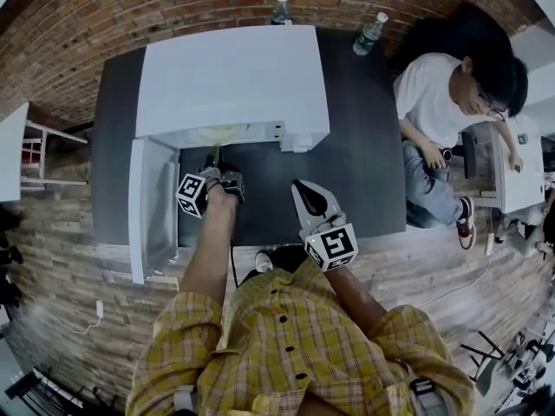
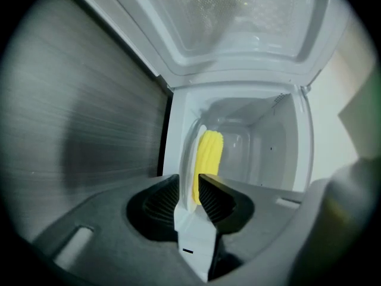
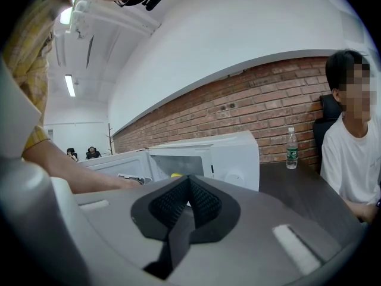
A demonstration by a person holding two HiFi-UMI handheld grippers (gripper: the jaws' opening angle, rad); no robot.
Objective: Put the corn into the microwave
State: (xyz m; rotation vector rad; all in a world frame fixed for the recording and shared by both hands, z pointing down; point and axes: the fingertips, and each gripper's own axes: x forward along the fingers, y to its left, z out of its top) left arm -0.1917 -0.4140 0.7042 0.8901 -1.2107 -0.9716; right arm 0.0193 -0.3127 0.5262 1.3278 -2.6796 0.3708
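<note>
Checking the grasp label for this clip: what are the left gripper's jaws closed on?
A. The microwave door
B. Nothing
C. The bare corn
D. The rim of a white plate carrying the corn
D: the left gripper is shut on the thin edge of the plate, and the corn sits on it beyond the jaws, facing the open microwave.

Fisheye bending curves the brick wall [image 1: 173, 7] in the head view, and all three pictures darken to black at the corners. The light is soft and even, coming from ceiling lights [image 3: 69, 83]. The microwave [image 2: 271, 154] walls glare white, the plate [image 2: 189, 159] washes out beside the vivid corn [image 2: 209, 154], and the near foreground is blurred.
</note>
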